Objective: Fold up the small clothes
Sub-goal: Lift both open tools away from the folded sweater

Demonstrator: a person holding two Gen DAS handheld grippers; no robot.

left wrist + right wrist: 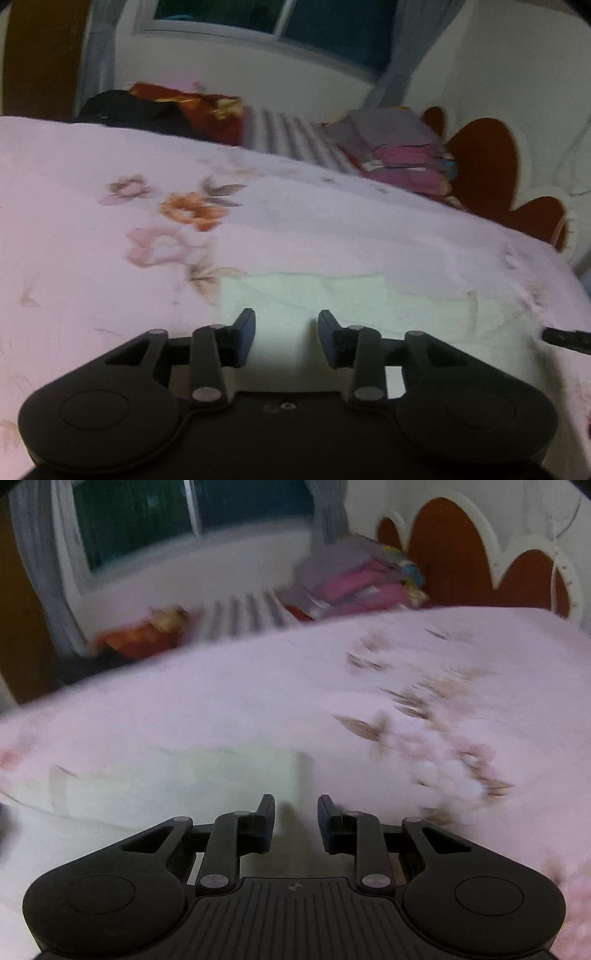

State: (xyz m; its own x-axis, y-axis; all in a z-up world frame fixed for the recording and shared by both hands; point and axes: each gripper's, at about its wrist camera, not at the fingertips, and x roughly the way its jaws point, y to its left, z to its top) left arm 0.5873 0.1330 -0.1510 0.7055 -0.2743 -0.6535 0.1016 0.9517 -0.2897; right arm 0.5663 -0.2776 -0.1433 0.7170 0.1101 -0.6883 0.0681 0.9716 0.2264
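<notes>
On my left, the left gripper (286, 338) hovers with fingers spread and empty over the pale cloth (332, 306) lying flat on the floral bed (92, 258). To the right, my right gripper (296, 821) is likewise parted, holding nothing. The cloth looks partly folded; no writing is legible.

Left wrist view: sits behind left claw (286, 338), looks forward and down, close over bed (92, 258), toward window (266, 18). Right wrist view: behind right claw (296, 821), same tilt, equally near. Both share pale cloth (332, 306), clothes stack (402, 155), headboard (484, 166), window wall; both blurred.
</notes>
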